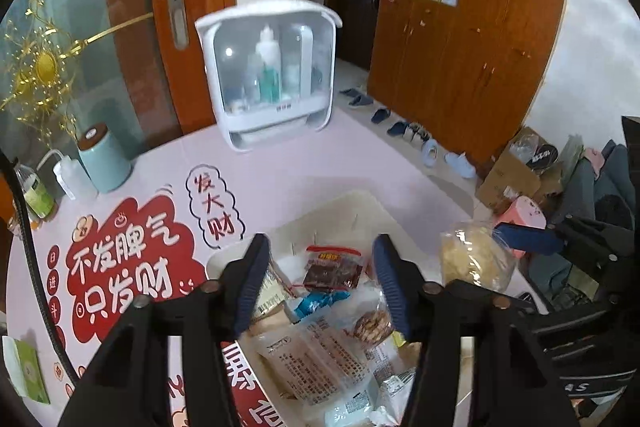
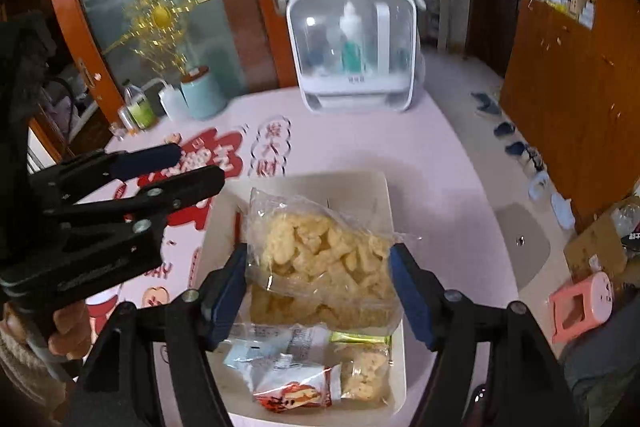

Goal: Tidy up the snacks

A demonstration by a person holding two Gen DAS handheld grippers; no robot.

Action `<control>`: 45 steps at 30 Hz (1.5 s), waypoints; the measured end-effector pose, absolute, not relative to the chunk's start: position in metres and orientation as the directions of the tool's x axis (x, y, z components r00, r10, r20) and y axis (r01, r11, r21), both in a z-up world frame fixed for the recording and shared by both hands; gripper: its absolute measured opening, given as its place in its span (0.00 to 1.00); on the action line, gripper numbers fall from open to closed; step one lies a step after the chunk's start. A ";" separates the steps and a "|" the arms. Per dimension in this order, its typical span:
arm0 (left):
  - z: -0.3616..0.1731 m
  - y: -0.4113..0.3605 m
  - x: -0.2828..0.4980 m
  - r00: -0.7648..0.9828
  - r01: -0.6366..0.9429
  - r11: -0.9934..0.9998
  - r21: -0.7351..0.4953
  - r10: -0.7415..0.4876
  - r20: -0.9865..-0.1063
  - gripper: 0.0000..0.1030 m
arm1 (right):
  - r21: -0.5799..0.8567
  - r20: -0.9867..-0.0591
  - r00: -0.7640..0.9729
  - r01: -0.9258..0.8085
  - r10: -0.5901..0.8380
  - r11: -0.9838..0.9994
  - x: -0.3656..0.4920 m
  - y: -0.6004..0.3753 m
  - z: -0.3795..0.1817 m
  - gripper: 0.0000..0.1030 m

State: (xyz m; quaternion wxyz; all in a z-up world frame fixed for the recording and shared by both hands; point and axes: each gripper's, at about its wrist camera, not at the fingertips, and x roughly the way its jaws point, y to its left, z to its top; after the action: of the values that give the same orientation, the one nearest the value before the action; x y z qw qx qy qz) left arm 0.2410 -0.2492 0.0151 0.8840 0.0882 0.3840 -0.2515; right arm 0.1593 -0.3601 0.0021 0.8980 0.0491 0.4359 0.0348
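Observation:
A cream tray point(image 2: 384, 195) on the pink table holds several wrapped snacks, among them a dark red packet point(image 1: 334, 269) and a red-and-white one point(image 2: 294, 393). My right gripper point(image 2: 318, 267) is shut on a clear bag of yellow puffed snacks point(image 2: 320, 251) and holds it over the tray; the bag also shows in the left wrist view point(image 1: 474, 255). My left gripper point(image 1: 320, 255) is open and empty above the tray's snacks; it also shows at the left of the right wrist view point(image 2: 196, 167).
A white plastic cabinet with bottles point(image 1: 272, 71) stands at the far side of the table. A teal canister point(image 1: 102, 163) and small bottles point(image 1: 36, 191) sit at the far left. Wooden cupboards point(image 1: 460, 39), shoes and boxes are on the floor to the right.

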 end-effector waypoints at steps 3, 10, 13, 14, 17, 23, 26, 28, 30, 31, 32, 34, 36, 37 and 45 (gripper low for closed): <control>0.006 -0.246 0.243 0.602 0.494 0.869 -0.015 -0.355 -0.716 0.81 | 0.127 -0.786 0.609 -0.010 0.107 0.992 0.165 -0.361 -0.010 0.70; 0.007 -0.221 0.238 0.608 0.443 0.896 -0.020 -0.317 -0.728 0.87 | 0.108 -0.758 0.643 -0.037 0.106 0.994 0.155 -0.346 -0.003 0.77; 0.014 -0.210 0.228 0.626 0.426 0.905 -0.013 -0.306 -0.717 0.87 | 0.113 -0.750 0.650 -0.055 0.121 0.992 0.146 -0.337 0.004 0.77; 0.017 -0.207 0.225 0.633 0.421 0.907 -0.011 -0.302 -0.713 0.88 | 0.108 -0.748 0.653 -0.060 0.121 0.992 0.143 -0.334 0.007 0.77; 0.028 -0.193 0.210 0.658 0.405 0.914 -0.002 -0.292 -0.694 0.90 | 0.105 -0.742 0.658 -0.074 0.128 0.992 0.131 -0.323 0.016 0.77; 0.055 -0.158 0.170 0.720 0.360 0.933 0.022 -0.263 -0.643 0.93 | 0.106 -0.694 0.702 -0.117 0.158 0.987 0.096 -0.295 0.041 0.77; 0.068 -0.136 0.142 0.757 0.321 0.946 0.045 -0.227 -0.613 1.00 | 0.086 -0.666 0.726 -0.153 0.171 0.985 0.073 -0.277 0.053 0.77; 0.073 -0.121 0.119 0.778 0.299 0.953 0.052 -0.211 -0.592 1.00 | 0.070 -0.647 0.741 -0.177 0.179 0.982 0.056 -0.265 0.058 0.77; 0.076 -0.106 0.095 0.796 0.290 0.955 0.062 -0.205 -0.570 1.00 | 0.052 -0.631 0.752 -0.203 0.190 0.978 0.039 -0.253 0.061 0.77; 0.076 -0.099 0.084 0.804 0.277 0.958 0.072 -0.190 -0.563 1.00 | 0.046 -0.625 0.757 -0.208 0.191 0.977 0.032 -0.250 0.061 0.77; 0.077 -0.093 0.073 0.813 0.260 0.962 0.081 -0.173 -0.556 1.00 | 0.042 -0.620 0.761 -0.210 0.190 0.977 0.024 -0.245 0.061 0.77; 0.075 -0.079 0.051 0.824 0.222 0.971 0.091 -0.136 -0.550 0.99 | 0.047 -0.609 0.770 -0.205 0.190 0.978 0.009 -0.239 0.059 0.77; 0.071 -0.069 0.034 0.827 0.191 0.977 0.095 -0.108 -0.552 0.99 | 0.060 -0.591 0.783 -0.198 0.195 0.978 -0.007 -0.233 0.056 0.77; 0.068 -0.065 0.025 0.823 0.175 0.979 0.103 -0.089 -0.561 1.00 | 0.066 -0.585 0.787 -0.196 0.197 0.978 -0.014 -0.231 0.054 0.77; 0.043 -0.043 -0.017 0.800 0.109 0.992 0.068 -0.047 -0.599 1.00 | 0.064 -0.538 0.833 -0.111 0.128 0.992 -0.054 -0.219 0.042 0.77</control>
State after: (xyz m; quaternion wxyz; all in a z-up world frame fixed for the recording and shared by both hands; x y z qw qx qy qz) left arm -0.0167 -0.0432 0.0434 0.9473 0.0494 0.3139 -0.0412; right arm -0.0539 -0.2187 0.0417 0.9573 0.0150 0.2818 0.0625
